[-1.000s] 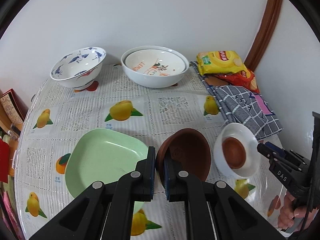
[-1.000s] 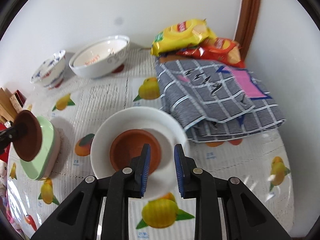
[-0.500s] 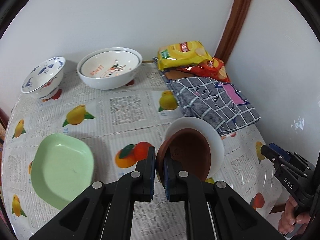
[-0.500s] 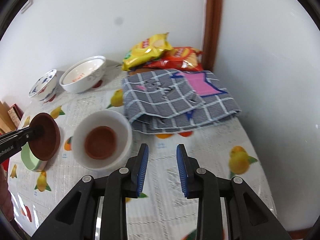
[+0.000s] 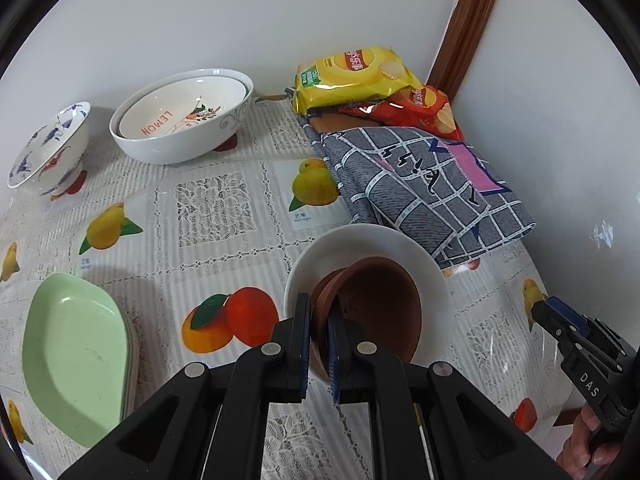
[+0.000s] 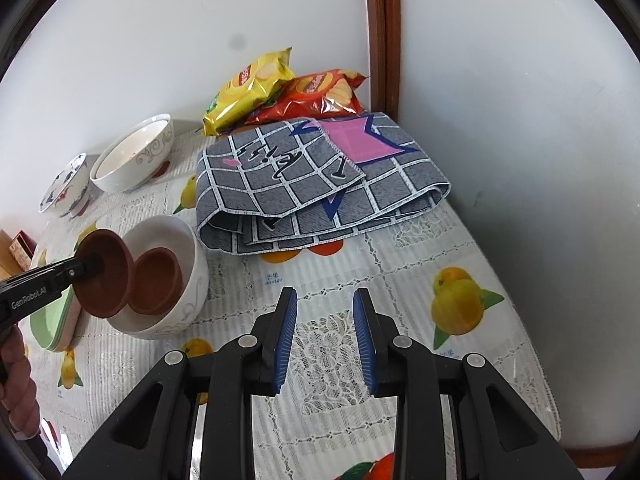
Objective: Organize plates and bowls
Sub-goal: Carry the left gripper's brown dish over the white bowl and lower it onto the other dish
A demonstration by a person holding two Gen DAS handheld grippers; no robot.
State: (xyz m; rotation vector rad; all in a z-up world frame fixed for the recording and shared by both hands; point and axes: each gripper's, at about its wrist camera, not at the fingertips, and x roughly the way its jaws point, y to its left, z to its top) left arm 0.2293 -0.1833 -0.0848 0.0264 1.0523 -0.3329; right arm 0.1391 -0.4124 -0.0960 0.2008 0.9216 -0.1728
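Observation:
My left gripper (image 5: 318,308) is shut on the rim of a brown clay dish (image 5: 380,308), held tilted over a white bowl (image 5: 360,240). A second brown dish (image 6: 158,280) lies inside that white bowl (image 6: 192,276), and the held dish (image 6: 102,272) leans over the bowl's left rim. Whether the two dishes touch I cannot tell. My right gripper (image 6: 325,336) is open with nothing between its fingers, above the tablecloth to the right of the bowl. The right gripper (image 5: 548,312) also shows at the right edge of the left wrist view.
A stack of green plates (image 5: 76,352) sits left of the white bowl. Two nested white bowls (image 5: 184,120) and a blue-patterned bowl (image 5: 48,148) stand at the back by the wall. A folded grey checked cloth (image 5: 420,184) and crisp bags (image 5: 352,76) fill the back right corner.
My left gripper carried the brown dish from above the green plates rightward to over the white bowl. My right gripper drew back from the white bowl toward the right and its jaws widened slightly.

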